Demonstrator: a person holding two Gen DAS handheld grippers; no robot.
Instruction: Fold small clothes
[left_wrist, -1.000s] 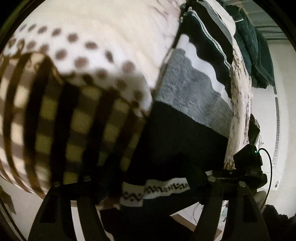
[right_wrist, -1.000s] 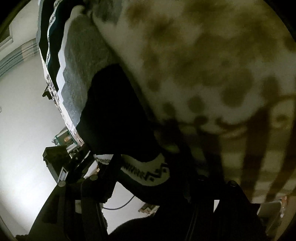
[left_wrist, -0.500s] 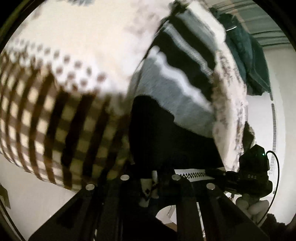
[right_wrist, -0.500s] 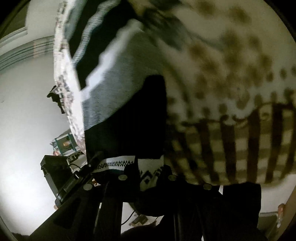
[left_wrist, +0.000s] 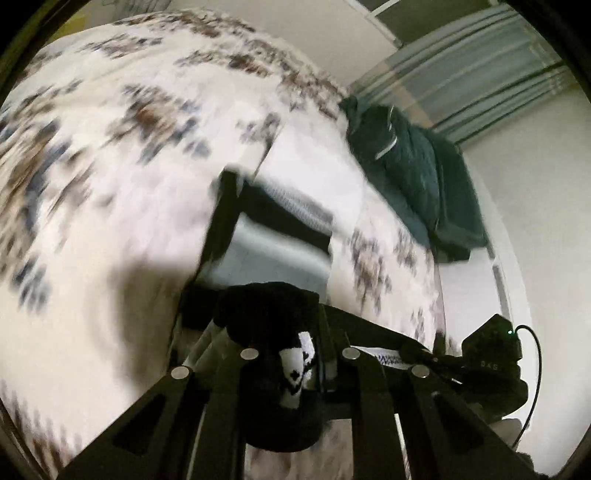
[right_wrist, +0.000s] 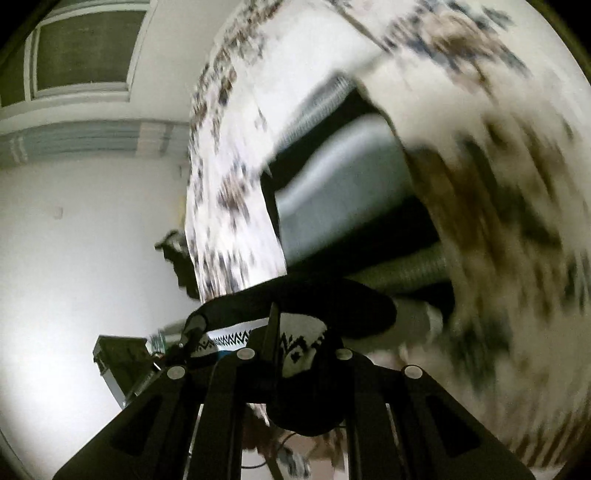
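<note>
A black, grey and white striped sweater (left_wrist: 280, 243) lies on the bed, blurred by motion. Its black hem with a white zigzag band (left_wrist: 299, 354) is bunched between the fingers of my left gripper (left_wrist: 295, 350), which is shut on it and raised above the bed. In the right wrist view my right gripper (right_wrist: 295, 354) is likewise shut on the patterned hem (right_wrist: 295, 343), with the sweater's body (right_wrist: 343, 192) stretching away up the bed. The hem runs taut between both grippers. The right gripper's body (left_wrist: 491, 350) shows at the right edge of the left wrist view.
A white bedspread with brown and blue flecks (left_wrist: 110, 147) covers the bed. A dark green jacket (left_wrist: 417, 177) lies at its far end. A brown patterned blanket (right_wrist: 498, 229) lies beside the sweater. White wall and a window (right_wrist: 81, 51) stand beyond.
Both grippers went from open around the hem to shut on it, then rose and pulled back fast. The hem came up off the bed and more of the bed shows.
</note>
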